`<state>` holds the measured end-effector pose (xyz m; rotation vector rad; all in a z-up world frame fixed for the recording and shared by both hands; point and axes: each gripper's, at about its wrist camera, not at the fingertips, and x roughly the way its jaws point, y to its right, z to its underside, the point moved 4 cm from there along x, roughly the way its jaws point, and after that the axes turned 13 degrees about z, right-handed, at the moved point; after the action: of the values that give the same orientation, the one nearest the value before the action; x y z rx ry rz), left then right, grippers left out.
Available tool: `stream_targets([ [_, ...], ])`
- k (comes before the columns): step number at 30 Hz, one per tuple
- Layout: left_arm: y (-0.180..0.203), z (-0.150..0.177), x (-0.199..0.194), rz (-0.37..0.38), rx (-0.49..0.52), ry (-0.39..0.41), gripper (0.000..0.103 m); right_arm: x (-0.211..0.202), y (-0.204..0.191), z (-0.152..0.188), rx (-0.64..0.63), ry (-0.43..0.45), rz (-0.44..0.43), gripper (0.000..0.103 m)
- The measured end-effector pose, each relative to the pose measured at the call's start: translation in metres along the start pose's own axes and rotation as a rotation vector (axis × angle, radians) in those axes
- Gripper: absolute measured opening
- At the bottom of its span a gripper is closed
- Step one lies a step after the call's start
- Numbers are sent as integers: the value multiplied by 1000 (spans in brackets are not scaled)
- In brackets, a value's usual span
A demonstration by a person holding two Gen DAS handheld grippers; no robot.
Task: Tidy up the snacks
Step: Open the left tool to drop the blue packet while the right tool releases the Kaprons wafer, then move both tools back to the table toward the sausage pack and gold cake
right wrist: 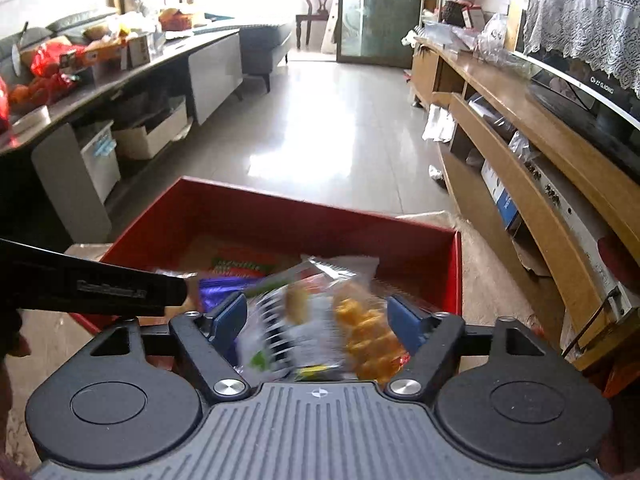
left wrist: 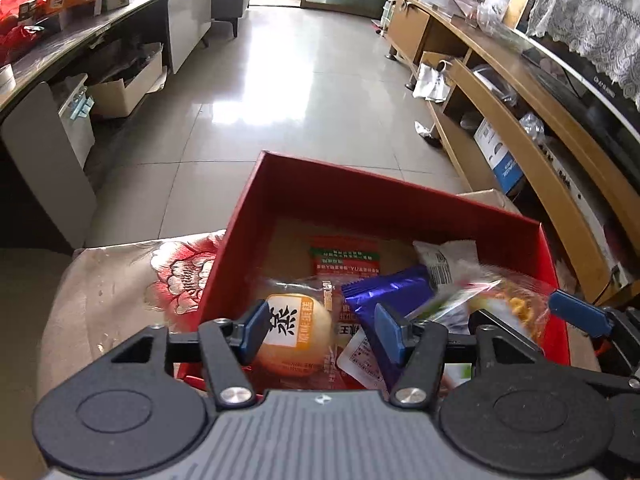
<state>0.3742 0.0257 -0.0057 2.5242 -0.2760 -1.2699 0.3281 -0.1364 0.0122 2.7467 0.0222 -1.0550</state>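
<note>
A red box point(left wrist: 304, 188) stands on a flowered cloth and holds several snacks: a round bun pack point(left wrist: 296, 332), a purple wrapper point(left wrist: 384, 292), a red packet point(left wrist: 344, 256) and a white packet point(left wrist: 444, 260). My left gripper point(left wrist: 322, 330) hangs open over the bun pack. The red box point(right wrist: 280, 216) also shows in the right wrist view. My right gripper point(right wrist: 318, 320) is open, and a blurred clear bag of yellow snacks point(right wrist: 360, 328) lies between its fingers above the box. That bag point(left wrist: 508, 304) and a right fingertip point(left wrist: 576, 312) show in the left wrist view.
The flowered cloth point(left wrist: 132, 276) covers the surface left of the box. A wooden TV stand point(left wrist: 520, 120) runs along the right and a dark cluttered table point(left wrist: 80, 40) along the left. Tiled floor point(left wrist: 300, 92) lies ahead. The left gripper's arm point(right wrist: 88, 288) crosses the right wrist view.
</note>
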Motion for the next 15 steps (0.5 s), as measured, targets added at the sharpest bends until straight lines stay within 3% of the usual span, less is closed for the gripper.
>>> stream_targets([
  [15, 6, 22, -24, 26, 14, -13, 59, -22, 14, 11, 31, -20, 57, 84],
])
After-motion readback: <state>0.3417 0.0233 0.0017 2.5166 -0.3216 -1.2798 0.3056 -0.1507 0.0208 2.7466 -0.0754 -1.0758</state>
